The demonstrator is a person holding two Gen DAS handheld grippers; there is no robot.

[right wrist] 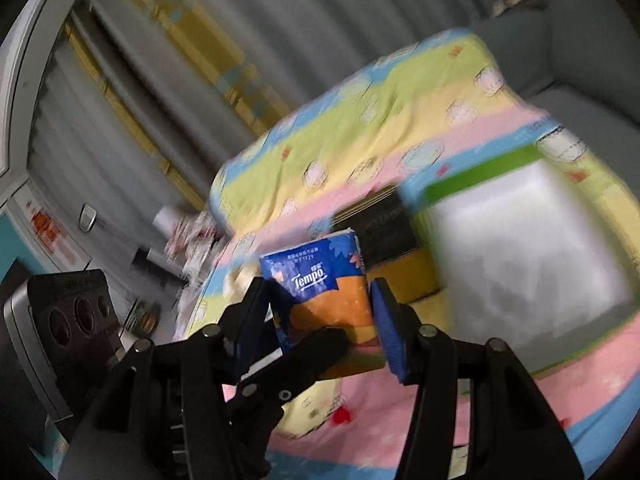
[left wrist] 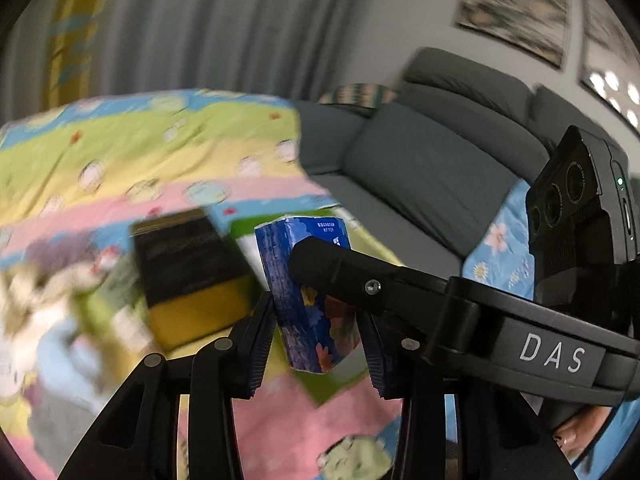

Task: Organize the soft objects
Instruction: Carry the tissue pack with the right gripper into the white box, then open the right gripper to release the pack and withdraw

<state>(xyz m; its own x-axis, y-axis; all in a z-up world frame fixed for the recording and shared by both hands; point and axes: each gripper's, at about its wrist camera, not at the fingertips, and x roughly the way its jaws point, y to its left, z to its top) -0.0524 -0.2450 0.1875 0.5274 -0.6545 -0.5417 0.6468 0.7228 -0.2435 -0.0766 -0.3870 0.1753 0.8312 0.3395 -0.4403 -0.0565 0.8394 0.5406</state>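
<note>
Two handheld grippers share one blue Tempo tissue pack (right wrist: 320,284) above a pastel blanket (left wrist: 140,152), seemingly mid-handover.

The right gripper (right wrist: 322,320) pinches the pack between its blue pads (right wrist: 390,332). The left gripper (left wrist: 316,332) also brackets it, pads touching or nearly touching its sides; whether it truly grips cannot be told. In the left wrist view the other gripper's finger crosses in front of the pack, so both tools meet at it. My judgement: the pack is being passed or carried toward a container, and next one tool must let go cleanly while the other squeezes gently. Ahead of the tools, on the blanket: one black-and-yellow box (left wrist: 188,272) and one green-rimmed white bin (right wrist: 528,248), both blurred. Count: one tissue pack, two grippers, one box, one bin.
</note>
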